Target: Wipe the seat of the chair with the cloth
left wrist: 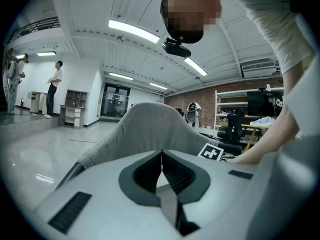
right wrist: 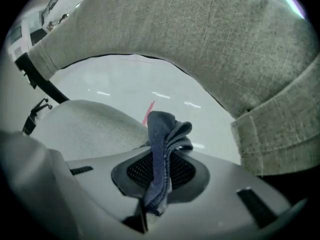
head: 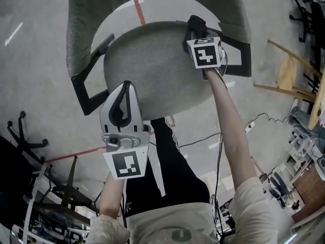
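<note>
The grey fabric chair's round seat fills the middle of the head view, its curved backrest wrapping the far side. My right gripper is over the seat's far right edge, shut on a dark blue cloth. In the right gripper view the cloth stands bunched between the jaws, just above the seat and under the backrest. My left gripper hovers at the seat's near left edge, shut with nothing in it. Its tips meet, pointing toward the backrest.
Red tape marks the pale floor beyond the chair. A wooden chair and cluttered gear sit at the right, with a power strip and cables near my legs. Office chair bases lie at the left. A person stands far off.
</note>
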`<action>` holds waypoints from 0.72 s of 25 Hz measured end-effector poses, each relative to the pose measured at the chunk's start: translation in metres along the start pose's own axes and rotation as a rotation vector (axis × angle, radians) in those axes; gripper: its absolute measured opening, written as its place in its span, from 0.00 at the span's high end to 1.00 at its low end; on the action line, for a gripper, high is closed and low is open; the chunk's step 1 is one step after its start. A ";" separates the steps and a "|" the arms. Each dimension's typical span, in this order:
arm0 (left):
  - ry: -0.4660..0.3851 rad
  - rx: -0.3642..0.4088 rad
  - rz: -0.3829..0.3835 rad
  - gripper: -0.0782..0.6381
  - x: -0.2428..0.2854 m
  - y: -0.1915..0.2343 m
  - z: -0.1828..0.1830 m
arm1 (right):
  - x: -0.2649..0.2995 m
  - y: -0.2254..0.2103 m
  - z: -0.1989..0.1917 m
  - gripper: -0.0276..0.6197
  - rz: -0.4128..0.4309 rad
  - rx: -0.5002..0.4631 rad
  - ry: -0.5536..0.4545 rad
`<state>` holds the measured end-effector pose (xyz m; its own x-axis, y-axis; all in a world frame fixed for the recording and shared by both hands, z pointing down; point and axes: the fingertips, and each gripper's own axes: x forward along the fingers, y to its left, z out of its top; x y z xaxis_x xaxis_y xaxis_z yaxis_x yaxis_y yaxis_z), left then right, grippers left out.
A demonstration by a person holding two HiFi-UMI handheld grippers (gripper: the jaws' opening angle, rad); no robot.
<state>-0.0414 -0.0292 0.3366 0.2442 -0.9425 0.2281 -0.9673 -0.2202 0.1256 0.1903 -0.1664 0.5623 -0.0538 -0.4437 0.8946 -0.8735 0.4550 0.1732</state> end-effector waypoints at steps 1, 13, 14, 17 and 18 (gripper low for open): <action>0.000 0.002 -0.002 0.87 0.001 -0.001 0.000 | 0.000 -0.005 -0.003 0.87 -0.021 -0.015 0.002; -0.001 0.015 -0.004 0.87 0.005 0.000 0.001 | 0.000 -0.021 -0.009 0.87 -0.122 -0.044 -0.021; -0.004 0.014 0.002 0.87 0.005 0.002 0.002 | -0.003 -0.019 -0.008 0.87 -0.133 -0.047 -0.036; -0.007 0.009 0.010 0.87 0.001 0.011 0.001 | -0.022 -0.006 0.007 0.87 -0.124 -0.041 -0.116; -0.008 0.002 0.015 0.87 -0.001 0.014 0.002 | -0.031 0.002 0.016 0.87 -0.102 -0.030 -0.153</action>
<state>-0.0550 -0.0321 0.3365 0.2295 -0.9477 0.2218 -0.9709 -0.2070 0.1200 0.1827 -0.1645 0.5284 -0.0401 -0.5999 0.7991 -0.8636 0.4231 0.2743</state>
